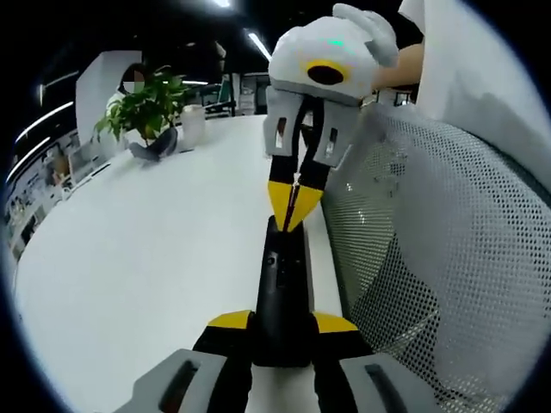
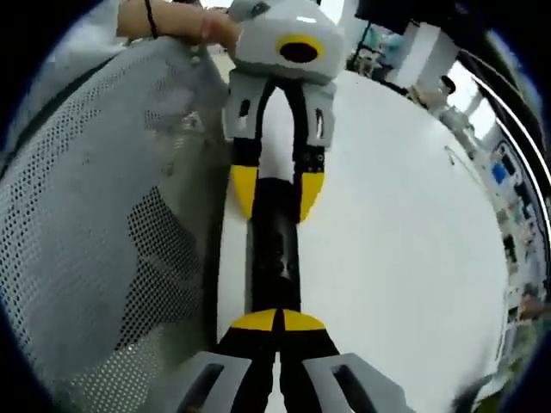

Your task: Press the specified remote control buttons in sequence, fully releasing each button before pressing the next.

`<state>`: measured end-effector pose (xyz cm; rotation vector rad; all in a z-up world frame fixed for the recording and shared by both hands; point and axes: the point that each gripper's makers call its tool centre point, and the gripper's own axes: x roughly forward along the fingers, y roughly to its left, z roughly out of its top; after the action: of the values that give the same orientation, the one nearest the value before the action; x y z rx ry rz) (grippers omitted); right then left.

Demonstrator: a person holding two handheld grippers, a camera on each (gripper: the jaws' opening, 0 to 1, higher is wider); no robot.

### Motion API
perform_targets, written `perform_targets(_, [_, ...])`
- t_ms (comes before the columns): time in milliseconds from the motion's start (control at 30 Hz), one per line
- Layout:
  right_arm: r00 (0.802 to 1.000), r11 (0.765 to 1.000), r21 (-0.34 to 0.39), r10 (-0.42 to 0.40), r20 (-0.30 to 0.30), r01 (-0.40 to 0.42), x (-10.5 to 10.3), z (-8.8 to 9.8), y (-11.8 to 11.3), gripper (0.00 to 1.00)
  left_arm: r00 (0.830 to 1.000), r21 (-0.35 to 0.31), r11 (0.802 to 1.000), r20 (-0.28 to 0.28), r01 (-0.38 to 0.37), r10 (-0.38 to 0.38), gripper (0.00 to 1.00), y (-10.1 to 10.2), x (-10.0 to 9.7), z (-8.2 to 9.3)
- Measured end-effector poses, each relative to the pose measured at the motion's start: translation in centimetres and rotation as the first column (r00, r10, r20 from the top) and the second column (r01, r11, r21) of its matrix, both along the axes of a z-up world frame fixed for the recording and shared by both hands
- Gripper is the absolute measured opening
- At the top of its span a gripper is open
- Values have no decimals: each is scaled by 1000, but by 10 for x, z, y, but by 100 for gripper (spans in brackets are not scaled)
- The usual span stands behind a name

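A long black remote [image 1: 282,275] lies lengthwise over the white table [image 1: 155,258], near its edge. My left gripper [image 1: 282,323] is shut on the remote's near end, one yellow tip on each side. From the far side, my right gripper [image 1: 293,202] points down with its yellow tips shut together, touching the top of the remote's far end. In the right gripper view the same remote [image 2: 275,249] runs away from my shut right gripper [image 2: 280,321], whose tips rest on its near end. The left gripper [image 2: 277,191] clamps the far end.
A white mesh chair back [image 1: 439,258] stands close beside the table edge and the remote, also seen as the mesh chair [image 2: 95,215]. A potted plant [image 1: 148,107] and a white cup [image 1: 193,127] stand at the table's far end. A person's hand [image 2: 172,21] holds the left gripper.
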<state>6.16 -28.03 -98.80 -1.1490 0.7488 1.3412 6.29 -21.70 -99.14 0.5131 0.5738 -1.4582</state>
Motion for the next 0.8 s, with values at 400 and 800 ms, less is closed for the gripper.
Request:
perform_targets(400, [961,958,173,-197,-192,231,3,7,-2,5,1000,5,1000,5,9,-9,24,0,1,-1])
perform_targets(800, [988,987,127,-76,-136,94,0,2,3,4,1000,-2,1000,0,7,-7,24,-1,1,0])
